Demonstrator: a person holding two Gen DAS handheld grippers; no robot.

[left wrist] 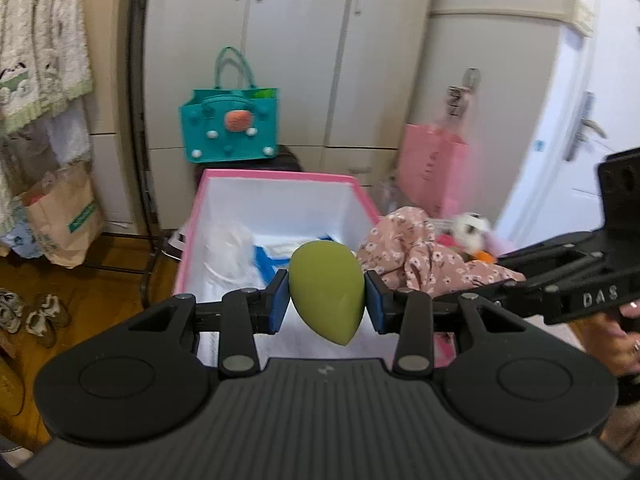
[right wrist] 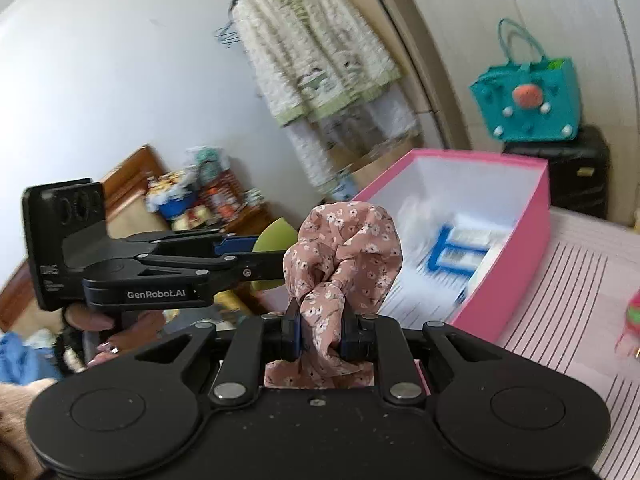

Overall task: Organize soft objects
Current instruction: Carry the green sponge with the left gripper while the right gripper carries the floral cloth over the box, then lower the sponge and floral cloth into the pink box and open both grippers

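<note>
Here, left gripper [left wrist: 326,306] fingers clamped on green sponge [left wrist: 327,292], right gripper [right wrist: 320,334] fingers pinching floral cloth [right wrist: 342,256]

Pink box [right wrist: 516,276] on striped pink bedspread [right wrist: 568,320], plush toy [right wrist: 630,322] alongside.

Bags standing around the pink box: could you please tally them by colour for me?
Teal bag: 1
Pink bag: 1
Brown paper bag: 1
Total: 3 bags near the pink box.
</note>
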